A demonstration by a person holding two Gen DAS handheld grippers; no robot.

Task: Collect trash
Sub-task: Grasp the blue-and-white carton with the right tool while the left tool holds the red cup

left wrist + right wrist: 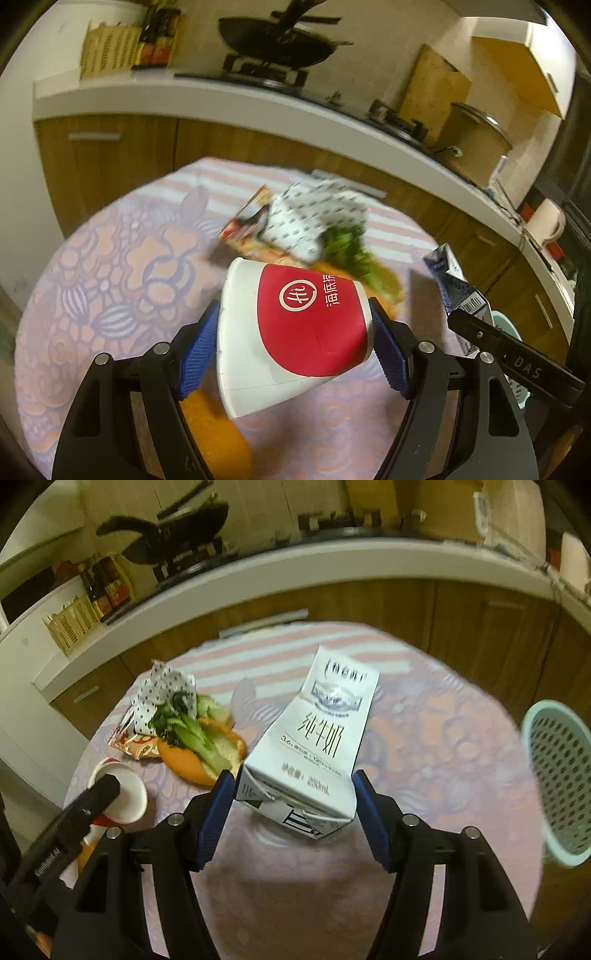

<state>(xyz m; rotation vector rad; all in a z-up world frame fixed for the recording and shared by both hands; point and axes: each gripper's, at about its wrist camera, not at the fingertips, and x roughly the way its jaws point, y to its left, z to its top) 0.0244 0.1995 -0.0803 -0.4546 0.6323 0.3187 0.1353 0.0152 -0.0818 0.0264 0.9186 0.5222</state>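
Note:
A red-and-white paper cup (310, 321) lies tilted between the blue pads of my left gripper (293, 308), which is shut on it above the table. My right gripper (293, 779) is shut on a white milk carton (317, 734), held tilted with its base toward the camera. The right wrist view also shows the cup (122, 794) at lower left with a left finger (74, 819) across it. In the left wrist view the carton (454, 284) and a right finger (509, 354) sit at the right. Patterned paper (166, 690), greens (188, 731), orange peel (184, 764) and a snack wrapper (136, 746) lie piled on the table.
The round table wears a floral cloth (443, 738). A pale green perforated basket (557, 775) stands off its right edge. More orange peel (214, 424) lies under the left gripper. Behind runs a kitchen counter (221, 99) with a wok (277, 40).

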